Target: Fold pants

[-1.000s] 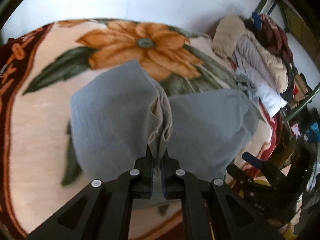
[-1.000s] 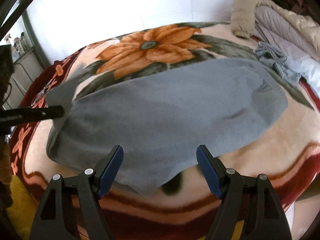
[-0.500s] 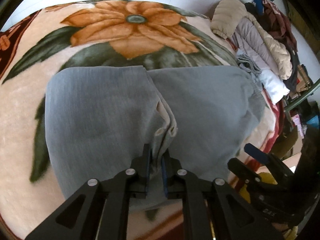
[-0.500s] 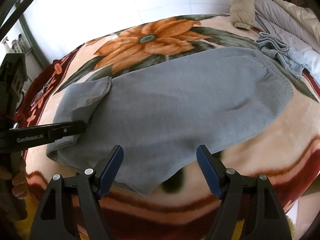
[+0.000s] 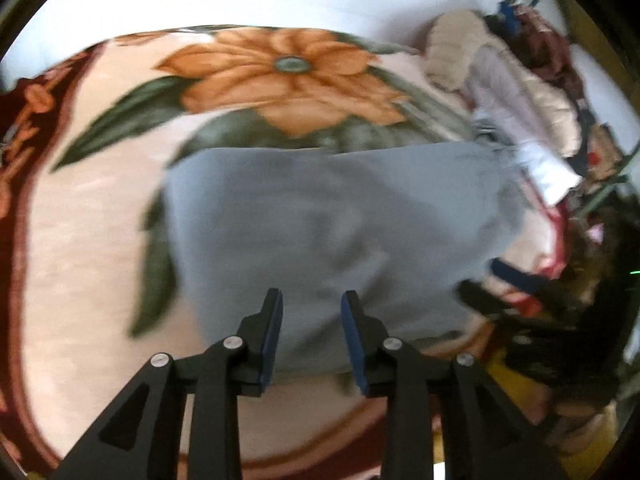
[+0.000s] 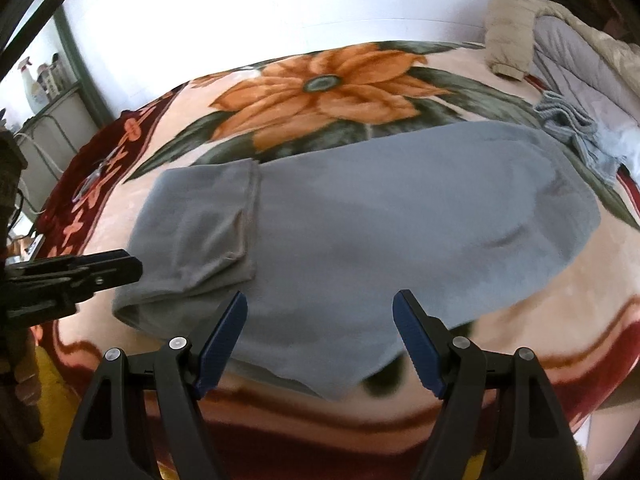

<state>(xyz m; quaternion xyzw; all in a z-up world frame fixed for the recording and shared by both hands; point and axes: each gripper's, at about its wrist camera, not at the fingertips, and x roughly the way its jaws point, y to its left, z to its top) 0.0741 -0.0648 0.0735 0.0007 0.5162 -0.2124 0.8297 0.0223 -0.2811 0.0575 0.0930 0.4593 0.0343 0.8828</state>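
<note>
Soft grey knit pants (image 6: pixel 380 224) lie flat on the floral plush blanket (image 6: pixel 320 84), leg end folded over at left. Left gripper (image 5: pixel 311 312) and right gripper (image 6: pixel 320 312) both hover parted, empty. Fabric looks light, limp, likely to sag; best pinched at a doubled edge or a corner.

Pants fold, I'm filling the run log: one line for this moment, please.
pants: leg end folded over, flat on blanket | left gripper: open, empty | right gripper: open, empty

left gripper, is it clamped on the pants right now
No, the left gripper is open, its blue pads apart above the grey pants.
</note>
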